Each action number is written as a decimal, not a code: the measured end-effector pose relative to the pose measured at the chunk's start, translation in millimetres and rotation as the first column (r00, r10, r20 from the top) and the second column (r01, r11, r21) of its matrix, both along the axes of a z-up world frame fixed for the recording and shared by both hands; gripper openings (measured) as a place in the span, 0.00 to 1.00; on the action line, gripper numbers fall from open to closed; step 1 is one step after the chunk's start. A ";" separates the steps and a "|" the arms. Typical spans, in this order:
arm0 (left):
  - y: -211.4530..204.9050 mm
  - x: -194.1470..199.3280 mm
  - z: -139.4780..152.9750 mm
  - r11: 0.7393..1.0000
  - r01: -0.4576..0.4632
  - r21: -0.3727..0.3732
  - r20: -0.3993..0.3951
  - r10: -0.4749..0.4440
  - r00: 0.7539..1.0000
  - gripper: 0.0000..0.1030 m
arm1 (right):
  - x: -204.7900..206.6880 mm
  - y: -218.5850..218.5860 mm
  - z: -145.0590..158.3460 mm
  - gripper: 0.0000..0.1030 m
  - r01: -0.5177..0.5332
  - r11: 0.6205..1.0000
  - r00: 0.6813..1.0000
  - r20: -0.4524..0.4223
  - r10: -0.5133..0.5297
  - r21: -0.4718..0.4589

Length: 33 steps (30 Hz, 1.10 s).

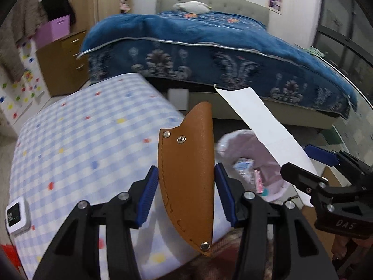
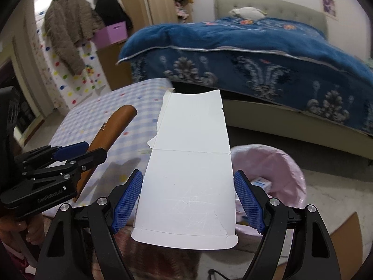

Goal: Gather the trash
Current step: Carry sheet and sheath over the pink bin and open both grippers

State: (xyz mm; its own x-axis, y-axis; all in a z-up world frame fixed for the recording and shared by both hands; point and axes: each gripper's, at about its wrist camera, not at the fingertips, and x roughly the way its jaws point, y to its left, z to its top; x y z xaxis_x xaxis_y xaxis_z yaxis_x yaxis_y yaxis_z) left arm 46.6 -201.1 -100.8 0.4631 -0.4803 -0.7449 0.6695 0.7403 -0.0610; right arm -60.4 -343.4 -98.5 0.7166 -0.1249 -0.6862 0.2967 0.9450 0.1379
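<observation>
Left wrist view: left tool (image 1: 184, 196) clamps a stiff, slick tan leather sheath (image 1: 186, 175) mid-body over the checked tabletop (image 1: 70, 140), while right tool (image 2: 187, 200) pinches light, bendable white torn cardboard (image 2: 188, 182) above the pink-lined bin (image 2: 279, 163).

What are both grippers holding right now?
Left gripper: jaws shut on the brown leather sheath.
Right gripper: jaws shut on the white cardboard piece.
</observation>
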 end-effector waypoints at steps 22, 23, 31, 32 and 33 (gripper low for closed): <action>-154.2 -8.7 -33.5 0.963 0.264 0.049 -0.066 -0.260 0.963 0.48 | -28.8 -114.3 -44.0 0.77 0.250 0.968 0.963 -0.108 -0.247 0.017; -159.2 -5.9 -33.9 0.962 0.268 0.047 -0.068 -0.265 0.962 0.48 | -25.9 -118.6 -47.4 0.77 0.254 0.967 0.961 -0.113 -0.250 0.018; -175.7 10.8 -35.3 0.962 0.272 0.023 -0.077 -0.270 0.960 0.73 | -16.9 -144.6 -72.6 0.84 0.313 0.949 0.940 -0.155 -0.303 0.045; -172.6 12.6 -35.3 0.964 0.266 0.025 -0.079 -0.263 0.962 0.73 | -20.0 -147.5 -73.0 0.84 0.327 0.943 0.936 -0.155 -0.316 0.054; -168.0 14.4 -35.5 0.967 0.253 0.030 -0.079 -0.250 0.965 0.73 | -22.7 -149.9 -72.5 0.84 0.342 0.938 0.931 -0.156 -0.329 0.060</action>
